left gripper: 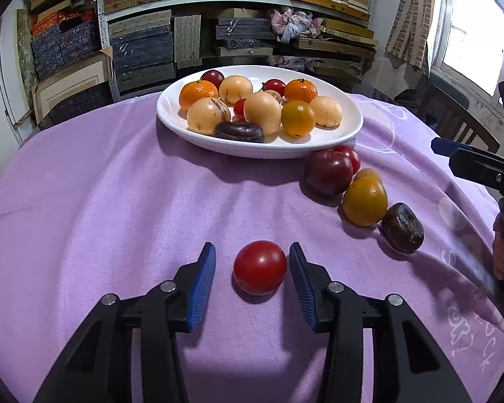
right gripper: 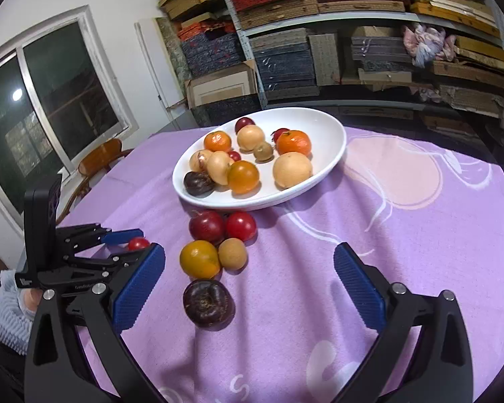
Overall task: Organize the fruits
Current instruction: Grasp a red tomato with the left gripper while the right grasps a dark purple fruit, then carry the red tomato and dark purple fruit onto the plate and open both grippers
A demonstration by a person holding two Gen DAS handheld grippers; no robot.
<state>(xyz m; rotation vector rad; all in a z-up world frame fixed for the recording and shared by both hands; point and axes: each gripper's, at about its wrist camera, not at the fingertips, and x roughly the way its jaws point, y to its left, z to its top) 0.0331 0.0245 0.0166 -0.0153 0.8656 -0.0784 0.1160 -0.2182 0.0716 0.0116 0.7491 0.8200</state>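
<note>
With the left gripper point(left gripper: 252, 270) spread wide around the red tomato point(left gripper: 259, 267) and the right gripper point(right gripper: 248, 288) gaping empty, centre the pads, close gently, then lift toward the white plate point(left gripper: 319, 141) at twelve o'clock.

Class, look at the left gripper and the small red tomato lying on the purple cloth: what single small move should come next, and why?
Probably close the left gripper on the red tomato. The tomato already sits between the open blue pads, resting on the cloth, and gaps show on both sides, so nothing grips it yet.
</note>
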